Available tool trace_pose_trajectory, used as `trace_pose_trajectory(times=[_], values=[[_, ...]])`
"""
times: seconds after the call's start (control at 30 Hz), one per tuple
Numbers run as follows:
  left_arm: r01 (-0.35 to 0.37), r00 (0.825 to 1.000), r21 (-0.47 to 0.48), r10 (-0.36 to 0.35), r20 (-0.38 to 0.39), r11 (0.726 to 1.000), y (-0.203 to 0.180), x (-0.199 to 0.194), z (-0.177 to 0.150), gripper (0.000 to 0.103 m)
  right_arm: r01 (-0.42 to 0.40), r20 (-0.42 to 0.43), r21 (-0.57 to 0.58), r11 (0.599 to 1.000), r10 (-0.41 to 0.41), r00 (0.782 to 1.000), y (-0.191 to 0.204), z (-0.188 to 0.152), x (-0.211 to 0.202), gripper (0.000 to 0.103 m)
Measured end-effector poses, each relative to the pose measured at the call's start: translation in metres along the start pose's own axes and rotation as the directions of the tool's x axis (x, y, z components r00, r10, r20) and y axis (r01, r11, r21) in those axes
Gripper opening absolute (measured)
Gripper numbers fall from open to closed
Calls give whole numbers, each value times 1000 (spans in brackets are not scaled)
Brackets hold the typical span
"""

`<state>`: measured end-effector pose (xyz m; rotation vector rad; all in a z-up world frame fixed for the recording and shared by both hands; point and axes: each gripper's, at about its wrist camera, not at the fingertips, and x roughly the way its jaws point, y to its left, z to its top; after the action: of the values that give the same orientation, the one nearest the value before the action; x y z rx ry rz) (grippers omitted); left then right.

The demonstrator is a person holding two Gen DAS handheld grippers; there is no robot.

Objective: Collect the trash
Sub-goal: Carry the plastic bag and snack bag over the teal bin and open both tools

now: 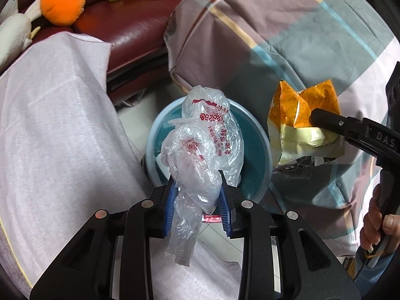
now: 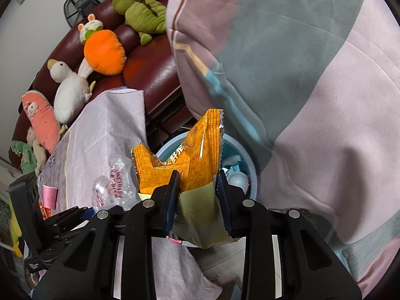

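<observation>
My left gripper is shut on a crumpled clear plastic bag with red print. It holds the bag just above a round blue trash bin on the floor. My right gripper is shut on an orange and pale yellow snack packet, which hangs over the same bin. Trash lies inside the bin, white and pale blue pieces. In the left wrist view the right gripper comes in from the right with the packet beside the bin's right rim. The plastic bag also shows left of the packet.
A table under a lavender cloth stands left of the bin, with a pink cup on it. A striped quilt hangs to the right. Behind is a dark red sofa with several plush toys. A hand grips the right tool's handle.
</observation>
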<state>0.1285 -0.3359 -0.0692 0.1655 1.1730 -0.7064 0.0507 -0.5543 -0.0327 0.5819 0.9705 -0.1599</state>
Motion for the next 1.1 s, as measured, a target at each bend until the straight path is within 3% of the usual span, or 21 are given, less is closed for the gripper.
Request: trace_pose_trajectory(times=[0.13,0.2,0.27,0.93,1.03,1.07,1.1], values=[[-4,1000,-8,4,3,1000,0,10,6,48,8,-8,4,1000,-8,1000,-8,2,2,31],[0,1000,-13,0,8,1000,-1,13,9,68,14,-10,6,1000,-14,1000,-10,4,3,31],[3,1000,-12,-3,18,1000,-2,14,11,77,18,-12,7,1000,-18,1000,-12,6,4,31],[-49,999,-51,49,15,998,25,0,-8,88,18,-77,-40,999,-21,997,9,10,37,35],[-53,998,-61,54,14,997,32,-3,-11,88,15,-89,-50,999,-19,996,17,10,44,53],[-57,998,-65,58,14,996,34,-4,-12,88,15,-93,-52,999,-20,995,19,10,46,66],[-58,998,-67,59,15,996,36,-5,-13,88,20,-93,-56,998,-25,995,22,10,47,69]])
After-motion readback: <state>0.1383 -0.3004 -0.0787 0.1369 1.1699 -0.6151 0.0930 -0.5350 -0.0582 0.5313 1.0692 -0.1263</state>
